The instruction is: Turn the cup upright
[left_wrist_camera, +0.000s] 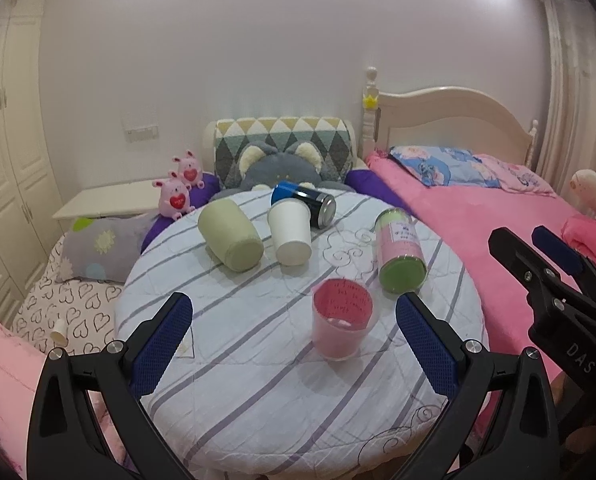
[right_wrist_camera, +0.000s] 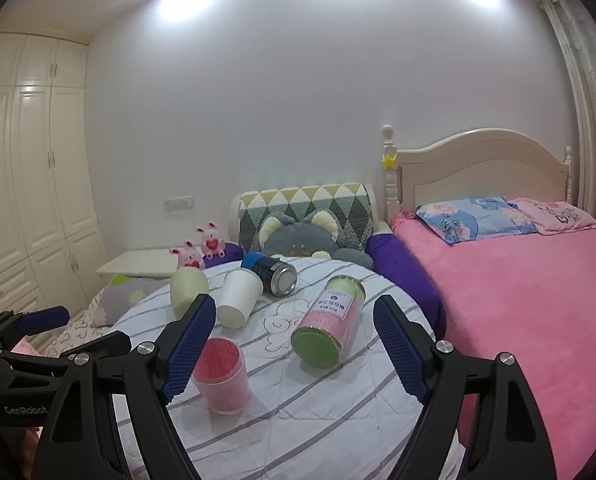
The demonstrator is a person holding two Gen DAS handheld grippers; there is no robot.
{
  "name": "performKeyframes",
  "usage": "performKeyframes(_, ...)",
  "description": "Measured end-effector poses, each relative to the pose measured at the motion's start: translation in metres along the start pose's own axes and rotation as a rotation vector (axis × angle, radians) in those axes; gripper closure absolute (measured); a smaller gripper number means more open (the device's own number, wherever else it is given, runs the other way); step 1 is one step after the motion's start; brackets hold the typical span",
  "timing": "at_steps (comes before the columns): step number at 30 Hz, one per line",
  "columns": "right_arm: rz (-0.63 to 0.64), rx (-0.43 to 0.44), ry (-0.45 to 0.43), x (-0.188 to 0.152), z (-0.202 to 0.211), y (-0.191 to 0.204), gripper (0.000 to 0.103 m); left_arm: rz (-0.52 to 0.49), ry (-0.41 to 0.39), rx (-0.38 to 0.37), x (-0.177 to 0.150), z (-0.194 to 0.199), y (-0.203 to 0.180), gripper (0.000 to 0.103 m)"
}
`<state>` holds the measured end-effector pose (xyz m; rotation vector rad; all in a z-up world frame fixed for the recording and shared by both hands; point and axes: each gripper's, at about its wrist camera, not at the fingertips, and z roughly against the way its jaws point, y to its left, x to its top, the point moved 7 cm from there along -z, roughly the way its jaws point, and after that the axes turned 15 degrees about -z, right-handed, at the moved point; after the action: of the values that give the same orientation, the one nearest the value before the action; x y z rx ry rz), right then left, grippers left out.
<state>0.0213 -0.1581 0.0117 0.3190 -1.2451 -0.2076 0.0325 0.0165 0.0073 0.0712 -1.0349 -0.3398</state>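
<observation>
Pink cup (left_wrist_camera: 341, 325), lower centre of frame: upright on counter (left_wrist_camera: 257, 400). White cup (left_wrist_camera: 289, 234), upper centre: lying sideways, outstanding. Left gripper (left_wrist_camera: 293, 344) and right gripper (right_wrist_camera: 293, 350): wide open, empty.

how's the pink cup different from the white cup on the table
The pink cup stands upright with its mouth up; the white cup lies tipped over, its closed base facing the cameras. The pink cup is see-through with writing on its wall; the white cup is opaque and plain. The pink cup sits alone at the near edge; the white cup lies against the blue can. Both rest on the striped tablecloth, ungripped.
</observation>
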Motion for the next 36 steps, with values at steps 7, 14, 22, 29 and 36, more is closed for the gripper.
performKeyframes(7, -0.011, 0.007, -0.058, 0.005, 0.007, -0.004, 0.020, -0.006, -0.093, 0.037, 0.012, 0.008, -0.003, 0.000)
performKeyframes(14, -0.010, 0.008, -0.091, 0.007, 0.011, -0.008, 0.020, -0.018, -0.178, 0.082, 0.023, 0.014, -0.006, 0.000)
performKeyframes(22, -0.008, 0.007, -0.093, 0.002, 0.012, -0.010, 0.020, -0.025, -0.206, 0.120, 0.022, 0.013, -0.009, 0.000)
performKeyframes(29, -0.016, 0.008, -0.069, -0.005, 0.009, -0.014, 0.020, -0.024, -0.204, 0.134, 0.019, 0.008, -0.011, 0.000)
performKeyframes(36, -0.010, 0.005, -0.083, -0.004, 0.009, -0.013, 0.020, -0.026, -0.216, 0.134, 0.020, 0.007, -0.012, 0.000)
